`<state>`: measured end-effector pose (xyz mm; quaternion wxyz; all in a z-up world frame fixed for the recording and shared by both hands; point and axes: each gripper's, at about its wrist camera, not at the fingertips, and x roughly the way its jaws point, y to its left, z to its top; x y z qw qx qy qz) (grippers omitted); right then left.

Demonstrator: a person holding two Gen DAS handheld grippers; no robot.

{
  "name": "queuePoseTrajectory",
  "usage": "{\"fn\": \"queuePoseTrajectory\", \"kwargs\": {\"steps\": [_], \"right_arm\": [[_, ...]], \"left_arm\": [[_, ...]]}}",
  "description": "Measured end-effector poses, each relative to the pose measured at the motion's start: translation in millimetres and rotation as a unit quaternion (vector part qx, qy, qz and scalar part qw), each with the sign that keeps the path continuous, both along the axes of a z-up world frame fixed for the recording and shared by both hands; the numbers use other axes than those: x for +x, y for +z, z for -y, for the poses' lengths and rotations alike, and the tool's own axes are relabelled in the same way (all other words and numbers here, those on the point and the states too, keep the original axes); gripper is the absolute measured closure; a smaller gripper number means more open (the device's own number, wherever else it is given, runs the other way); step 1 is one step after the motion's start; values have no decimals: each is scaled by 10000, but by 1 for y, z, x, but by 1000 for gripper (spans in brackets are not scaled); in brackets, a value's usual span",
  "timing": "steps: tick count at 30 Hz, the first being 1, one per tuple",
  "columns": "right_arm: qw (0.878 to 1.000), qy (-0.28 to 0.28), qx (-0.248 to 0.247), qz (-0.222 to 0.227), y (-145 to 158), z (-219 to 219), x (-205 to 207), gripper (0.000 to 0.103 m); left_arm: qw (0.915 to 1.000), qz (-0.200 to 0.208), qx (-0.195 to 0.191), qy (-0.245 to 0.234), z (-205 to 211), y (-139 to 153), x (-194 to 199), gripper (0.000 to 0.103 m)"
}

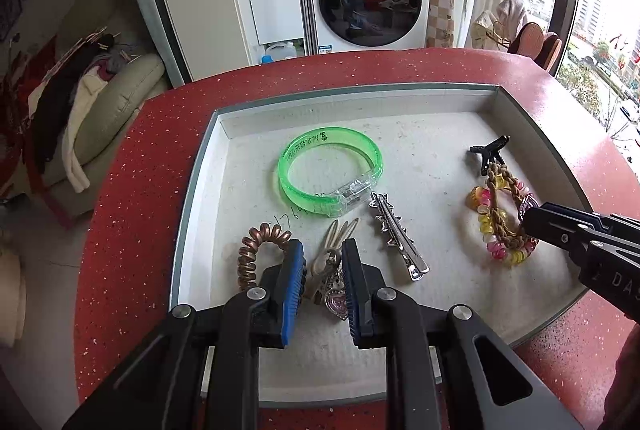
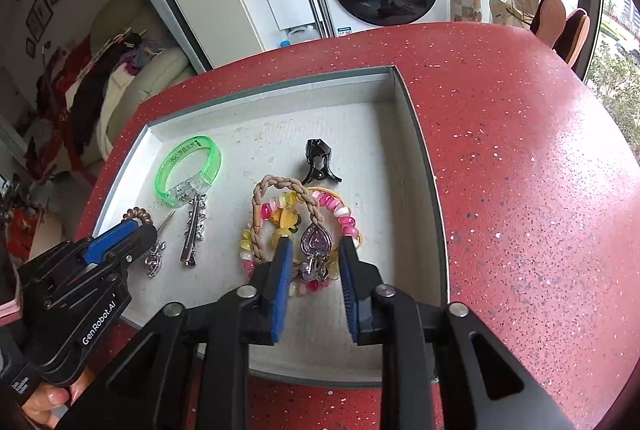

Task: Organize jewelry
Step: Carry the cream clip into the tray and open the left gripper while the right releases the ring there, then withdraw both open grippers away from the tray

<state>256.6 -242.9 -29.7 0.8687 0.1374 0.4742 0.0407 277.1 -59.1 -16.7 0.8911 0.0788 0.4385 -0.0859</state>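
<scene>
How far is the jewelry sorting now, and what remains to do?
All pieces already lie inside the tray: the green bracelet, star hair clip, coil hair tie and black claw clip rest apart. In hand: the left gripper is open around a heart hair clip; the right gripper is open around another heart clip in the tangled bead bracelets. Untangling that pile remains.
</scene>
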Motion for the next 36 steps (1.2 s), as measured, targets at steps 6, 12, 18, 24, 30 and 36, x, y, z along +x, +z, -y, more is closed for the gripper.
{"fn": "queuePoseTrajectory", "kwargs": {"steps": [6,12,18,24,30,36], "right_arm": [[9998,-26,101,161,11,0,-6,53],[9997,-40,104,231,17,-1,-10,51],[9995,-19,105,281,23,-3,-14,49],[9995,16,54,322,26,-10,-24,45],[9982,90,-171,576,35,-20,-45,23],[9963,-8,-255,825,44,-23,-70,17]], "left_arm": [[10000,56,-43,35,-1,6,-4,64],[9997,80,-203,68,-6,13,-8,64],[9995,158,-217,158,-11,20,-13,0],[9988,410,-241,151,-15,32,-26,0],[9985,476,-213,185,-18,36,-43,0],[9982,454,-249,301,-28,35,-66,0]]}}
